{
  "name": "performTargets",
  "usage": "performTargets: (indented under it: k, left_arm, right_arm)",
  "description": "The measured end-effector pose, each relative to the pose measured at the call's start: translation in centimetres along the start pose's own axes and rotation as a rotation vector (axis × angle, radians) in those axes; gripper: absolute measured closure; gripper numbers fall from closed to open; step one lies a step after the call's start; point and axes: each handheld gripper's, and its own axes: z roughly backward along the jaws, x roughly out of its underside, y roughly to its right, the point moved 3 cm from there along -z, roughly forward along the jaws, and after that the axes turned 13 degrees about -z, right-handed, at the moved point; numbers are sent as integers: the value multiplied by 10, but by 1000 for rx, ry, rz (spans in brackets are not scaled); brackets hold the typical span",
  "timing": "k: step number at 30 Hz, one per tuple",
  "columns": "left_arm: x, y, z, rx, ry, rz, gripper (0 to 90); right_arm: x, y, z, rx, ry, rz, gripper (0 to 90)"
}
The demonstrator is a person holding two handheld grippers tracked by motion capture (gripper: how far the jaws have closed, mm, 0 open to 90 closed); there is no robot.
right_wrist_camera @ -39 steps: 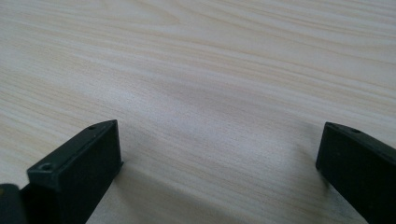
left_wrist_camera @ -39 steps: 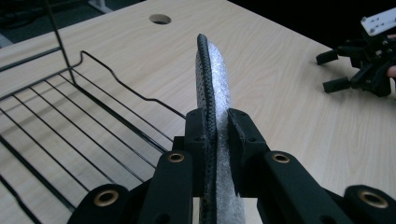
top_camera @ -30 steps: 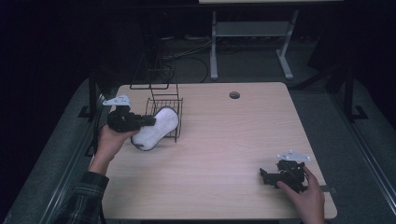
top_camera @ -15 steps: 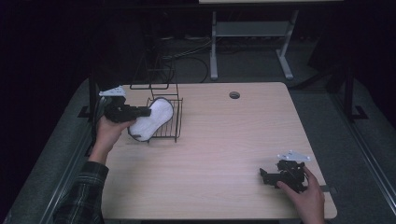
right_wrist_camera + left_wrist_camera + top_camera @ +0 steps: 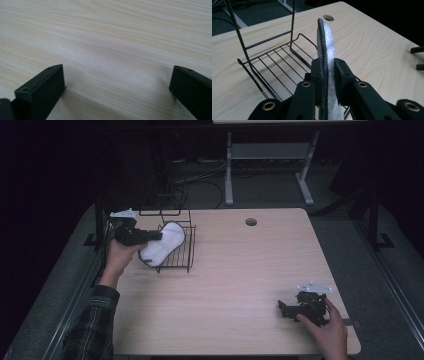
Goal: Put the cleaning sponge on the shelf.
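Note:
A white padded insole with a black rim (image 5: 162, 245) is held on edge over the black wire rack (image 5: 181, 251) at the table's left. My left gripper (image 5: 150, 238) is shut on the insole (image 5: 327, 45), the jaws pinching it near its lower end. In the left gripper view the rack's floor (image 5: 279, 67) lies just left of and below the insole. Near the front right of the table my right gripper (image 5: 287, 309) rests low, its jaws open wide over bare wood (image 5: 117, 75) with nothing between them.
The light wooden table (image 5: 240, 285) has a round cable hole (image 5: 251, 222) near its far edge. The rack has a tall wire upright (image 5: 234, 27) at its back. Beyond the table stand a desk frame (image 5: 270, 165) and floor cables.
My left gripper has carried the insole left and back, from in front of the rack to over its floor, and tipped it more upright. The right gripper has stayed put.

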Motion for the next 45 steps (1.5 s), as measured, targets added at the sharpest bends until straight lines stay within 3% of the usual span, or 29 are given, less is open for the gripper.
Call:
performTargets:
  k: [7,13,19,29,45]
  left_arm:
    - [4,-9,-10,-1,17,44,778]
    - [8,-15,-22,-11,-13,45,771]
    - [11,-19,-31,-30,-14,54,764]
    - [18,-29,-35,-82,-29,57,732]
    - [25,-35,-38,-123,-64,64,665]
  right_arm:
    - [0,0,0,0,0,0,0]
    - [0,0,0,0,0,0,0]
    - [0,0,0,0,0,0,0]
    - [0,0,0,0,0,0,0]
    - [0,0,0,0,0,0,0]
